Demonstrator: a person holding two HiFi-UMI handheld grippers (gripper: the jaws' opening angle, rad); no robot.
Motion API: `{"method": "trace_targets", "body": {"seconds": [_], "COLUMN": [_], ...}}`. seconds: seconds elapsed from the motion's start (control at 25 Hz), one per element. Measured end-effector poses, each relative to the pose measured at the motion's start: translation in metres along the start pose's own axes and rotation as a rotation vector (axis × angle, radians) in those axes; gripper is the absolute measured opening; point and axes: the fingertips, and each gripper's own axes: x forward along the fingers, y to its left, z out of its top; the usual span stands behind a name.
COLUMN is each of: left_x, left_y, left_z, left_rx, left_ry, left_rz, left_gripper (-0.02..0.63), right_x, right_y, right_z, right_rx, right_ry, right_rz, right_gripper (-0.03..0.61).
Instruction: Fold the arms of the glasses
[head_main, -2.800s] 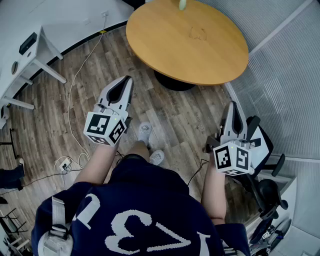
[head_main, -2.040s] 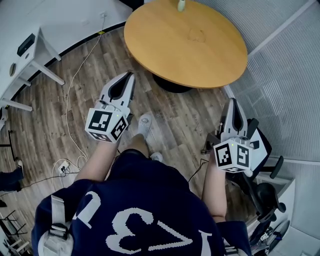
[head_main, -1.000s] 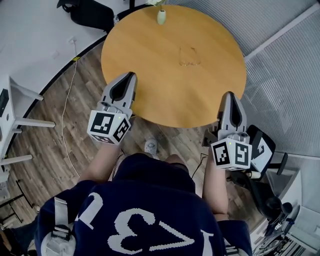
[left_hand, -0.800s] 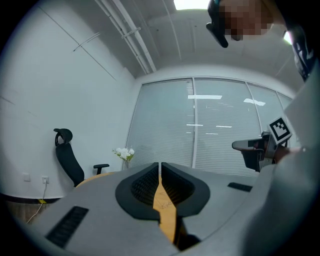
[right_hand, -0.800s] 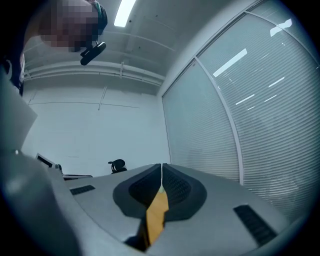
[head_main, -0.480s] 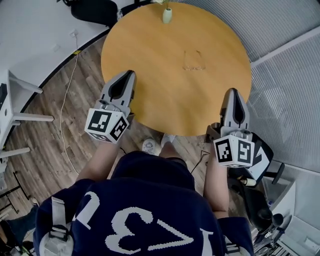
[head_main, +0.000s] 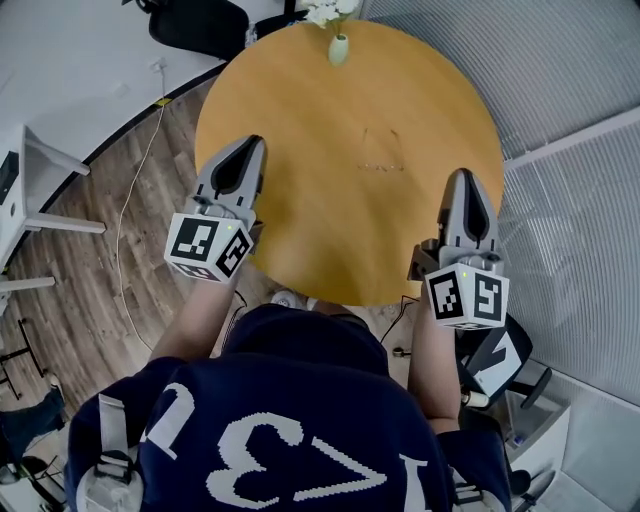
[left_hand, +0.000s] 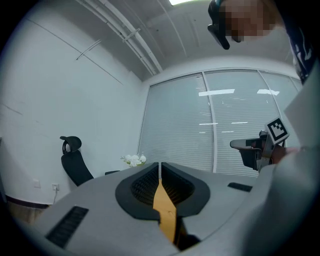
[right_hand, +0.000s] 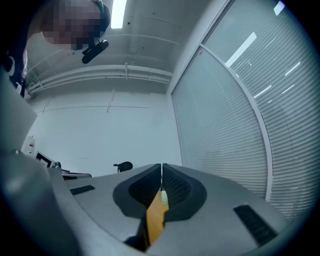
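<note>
A pair of clear-framed glasses (head_main: 381, 150) lies on the round wooden table (head_main: 300, 130), near its middle, arms spread out. My left gripper (head_main: 248, 148) hovers over the table's left edge, shut and empty, well left of the glasses. My right gripper (head_main: 464, 182) hovers over the table's right edge, also shut with nothing between its jaws, to the right of and nearer than the glasses. Both point level across the table. In the left gripper view the left gripper (left_hand: 160, 167) shows its jaws pressed together; the right gripper (right_hand: 161, 170) looks the same in its own view. Neither gripper view shows the glasses.
A small pale vase with white flowers (head_main: 338, 45) stands at the table's far edge. A black office chair (head_main: 195, 22) sits beyond the table, another black chair (head_main: 495, 360) at my right. White desk legs (head_main: 55, 190) and a cable (head_main: 135, 200) are on the wooden floor to the left.
I have walked up to the table; it has slid closer, and both shut grippers now reach over its near edge instead of hanging over the floor.
</note>
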Motion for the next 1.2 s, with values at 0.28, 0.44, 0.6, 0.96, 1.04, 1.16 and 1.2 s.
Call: {"method": "trace_targets", "body": {"seconds": [0.28,0.44,0.6,0.96,1.04,1.16,1.2], "left_x": [0.025,0.033,0.043,0.067,0.072,0.079,0.081], "left_y": [-0.006,-0.006,-0.003,0.005,0.007,0.011,0.012], "left_z": [-0.018,-0.025,-0.027,-0.048,-0.054,-0.059,-0.061], "left_rx": [0.009,0.004,-0.004,-0.025,-0.028,-0.033,-0.034], "left_ry": [0.029,0.048,0.056,0.105,0.117,0.12,0.123], "left_rz": [0.056,0.061,0.028,-0.061,-0.065,-0.066,-0.066], "left_gripper": [0.028,0.028,0.028,0.028,0.028,0.028,0.028], "right_x": [0.032,0.043,0.048,0.054,0.056,0.059,0.06], "right_y": [-0.041,-0.05,-0.05,-0.043,-0.041,-0.04,-0.04], "right_z": [-0.022,-0.038,-0.054,-0.152,-0.182,-0.221,-0.232], "right_rx": [0.025,0.024,-0.025,-0.182,-0.236,-0.352,-0.392], "right_ry": [0.036,0.078,0.123,0.369,0.443,0.539,0.565], "right_rz": [0.036,0.032,-0.005,-0.057,-0.041,-0.005,0.009], "right_gripper": [0.031,0.031,0.031,0.031,0.031,0.031,0.031]}}
